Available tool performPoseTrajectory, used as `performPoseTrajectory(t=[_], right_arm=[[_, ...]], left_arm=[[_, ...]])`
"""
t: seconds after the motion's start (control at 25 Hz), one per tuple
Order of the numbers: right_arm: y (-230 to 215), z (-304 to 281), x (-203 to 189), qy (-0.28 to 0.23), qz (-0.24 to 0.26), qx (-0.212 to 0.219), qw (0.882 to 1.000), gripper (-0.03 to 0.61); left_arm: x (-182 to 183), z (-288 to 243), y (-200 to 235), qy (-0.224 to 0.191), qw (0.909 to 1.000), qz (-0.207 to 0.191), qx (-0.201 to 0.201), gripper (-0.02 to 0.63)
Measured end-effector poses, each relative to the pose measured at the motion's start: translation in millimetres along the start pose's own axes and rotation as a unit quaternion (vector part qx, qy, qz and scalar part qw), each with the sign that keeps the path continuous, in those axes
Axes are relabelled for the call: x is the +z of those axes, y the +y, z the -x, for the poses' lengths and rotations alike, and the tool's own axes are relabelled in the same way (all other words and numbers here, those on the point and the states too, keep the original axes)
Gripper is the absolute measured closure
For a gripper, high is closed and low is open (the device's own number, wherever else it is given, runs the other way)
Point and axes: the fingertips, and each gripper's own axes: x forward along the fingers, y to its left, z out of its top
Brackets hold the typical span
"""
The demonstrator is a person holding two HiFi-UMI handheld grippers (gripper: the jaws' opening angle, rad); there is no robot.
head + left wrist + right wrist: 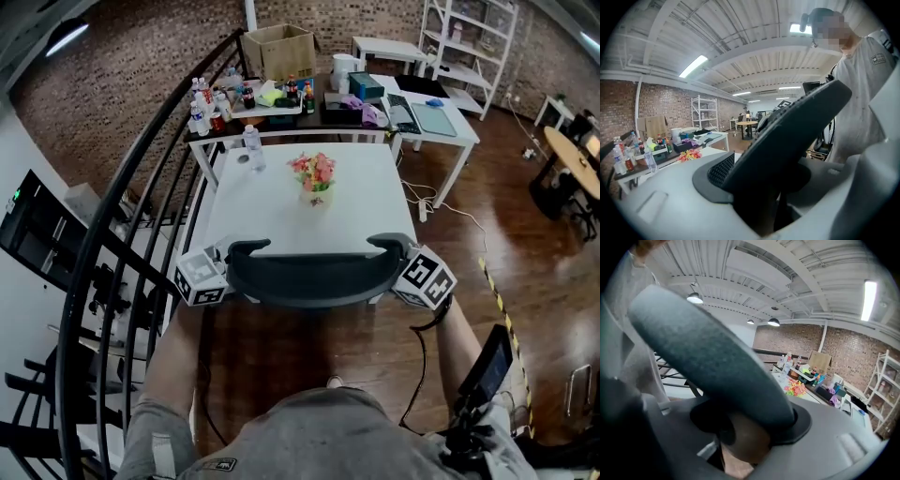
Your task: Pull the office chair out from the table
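The left gripper (228,261) grips the left end of the curved backrest of the office chair (314,274), with the dark padded edge wedged between its pale jaws. The right gripper (401,257) clasps the opposite end the same way, so the backrest spans the gap between the two grippers. Just ahead of their tips lies the white table (272,211), with the chair close against its near edge. Farther ahead, a bunch of flowers (315,174) stands on it.
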Motion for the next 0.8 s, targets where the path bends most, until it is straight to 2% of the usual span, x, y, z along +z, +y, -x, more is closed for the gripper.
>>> performPoseTrajectory(t=[0.36,0.8], right_arm=[[30,9,2,0.008,-0.009,0.0,1.0,0.319],[91,34,-2,0.014,-0.02,-0.001,1.0,0.325]], left_arm=[[-4,14,-24,0.005,0.9999,0.008,-0.012,0.387],[-8,38,-85,-0.006,0.9993,-0.001,-0.036,0.405]])
